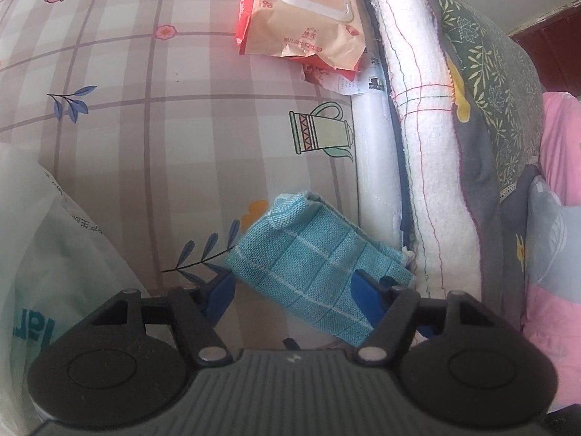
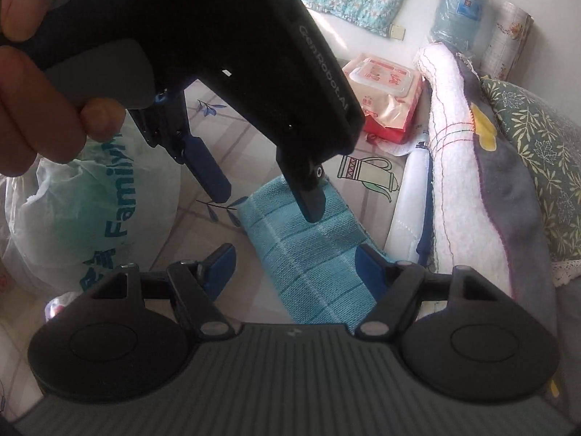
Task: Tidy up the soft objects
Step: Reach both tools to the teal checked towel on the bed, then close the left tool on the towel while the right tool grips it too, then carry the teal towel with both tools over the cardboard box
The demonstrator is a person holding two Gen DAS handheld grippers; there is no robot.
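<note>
Blue cloth (image 1: 319,272), folded, lies on the patterned bed sheet (image 1: 145,127), one edge just beside the white towel (image 1: 428,145) in the bedding stack along the side. Judgement: it sits there because it is being added to, or squared up against, that stack.

Left tool (image 1: 297,290): jaws spread, straddling the cloth. One finger is on the sheet beside it, the other is on the cloth near the stack-side edge. Not clenched. The right wrist view shows the left tool (image 2: 268,196) pointing steeply down at the cloth, with the person's hand (image 2: 40,83) wrapped round its grip.

Right tool (image 2: 294,269): also released, jaws wide, low and level over the near end of the cloth.

Wipes pack (image 1: 301,11) lies further up the sheet; plastic bag (image 1: 43,272) opposite the stack.
</note>
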